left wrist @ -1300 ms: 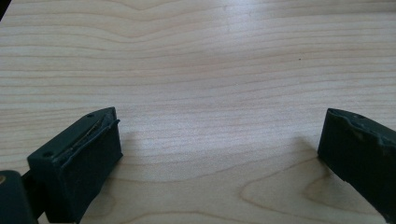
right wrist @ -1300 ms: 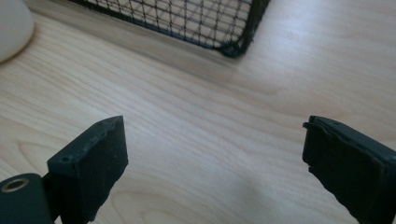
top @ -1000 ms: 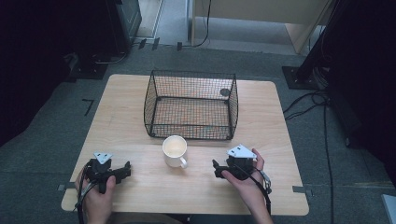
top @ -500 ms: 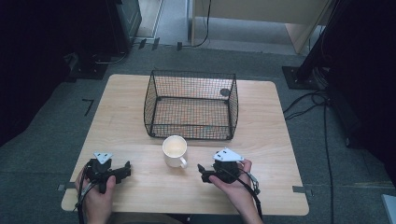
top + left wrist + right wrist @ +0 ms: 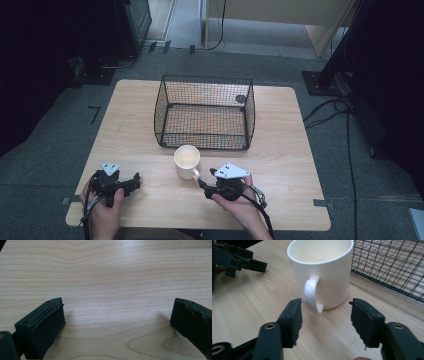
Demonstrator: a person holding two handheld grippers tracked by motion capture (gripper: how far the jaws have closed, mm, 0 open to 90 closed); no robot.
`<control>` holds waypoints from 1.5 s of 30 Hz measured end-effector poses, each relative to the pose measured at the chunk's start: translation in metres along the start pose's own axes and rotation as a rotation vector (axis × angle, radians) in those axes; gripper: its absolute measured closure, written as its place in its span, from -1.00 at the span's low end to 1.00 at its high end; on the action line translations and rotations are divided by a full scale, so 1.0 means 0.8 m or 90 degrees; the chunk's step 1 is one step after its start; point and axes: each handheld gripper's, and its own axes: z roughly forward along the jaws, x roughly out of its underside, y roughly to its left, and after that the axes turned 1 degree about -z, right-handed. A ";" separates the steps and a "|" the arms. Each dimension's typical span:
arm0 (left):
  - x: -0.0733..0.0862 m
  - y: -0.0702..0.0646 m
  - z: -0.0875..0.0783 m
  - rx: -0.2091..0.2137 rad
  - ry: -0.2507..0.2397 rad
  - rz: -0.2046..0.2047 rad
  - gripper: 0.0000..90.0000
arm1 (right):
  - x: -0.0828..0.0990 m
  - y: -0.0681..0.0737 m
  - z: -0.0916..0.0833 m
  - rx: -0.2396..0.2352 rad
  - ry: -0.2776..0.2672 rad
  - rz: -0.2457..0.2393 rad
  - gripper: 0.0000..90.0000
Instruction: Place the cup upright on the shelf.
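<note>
Reaching toward the mug's handle, your right gripper (image 5: 325, 322) has its two black jaws spread partway; they have just been closing in, and the lower end of the white handle (image 5: 311, 293) sits just ahead of the gap, not yet between the pads. Neither pad touches it. In the high view you can see that same right gripper (image 5: 202, 184) low over the worktop (image 5: 280, 145), pointing left and slightly forward at the mug, with your right hand (image 5: 239, 197) wrapped around its body.

The white mug (image 5: 187, 161) stands upright on the worktop, empty as far as the inside shows, with its handle turned toward your right gripper. It sits just in front of the black wire basket (image 5: 205, 112), close to the basket's near wall but apart from it. The basket stands toward the far middle of the worktop, and a small dark round object (image 5: 241, 99) lies near its far right corner; whether it is inside the basket you cannot tell.

Your left gripper (image 5: 117, 315) rests over bare wood with its jaws spread wide and nothing between them. In the high view it (image 5: 136, 181) sits near the left front of the worktop, well apart from the mug, held in your left hand (image 5: 102, 207).
</note>
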 end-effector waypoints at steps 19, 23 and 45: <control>0.000 0.000 0.000 0.001 0.000 0.001 -1.00 | 0.010 0.014 0.039 0.007 0.010 -0.016 0.46; 0.000 0.000 0.000 0.001 0.000 0.001 -1.00 | 0.011 0.014 0.042 0.011 0.016 -0.013 0.61; 0.000 0.000 0.000 0.001 0.001 0.001 -1.00 | -0.002 0.012 0.019 0.030 -0.029 -0.052 0.79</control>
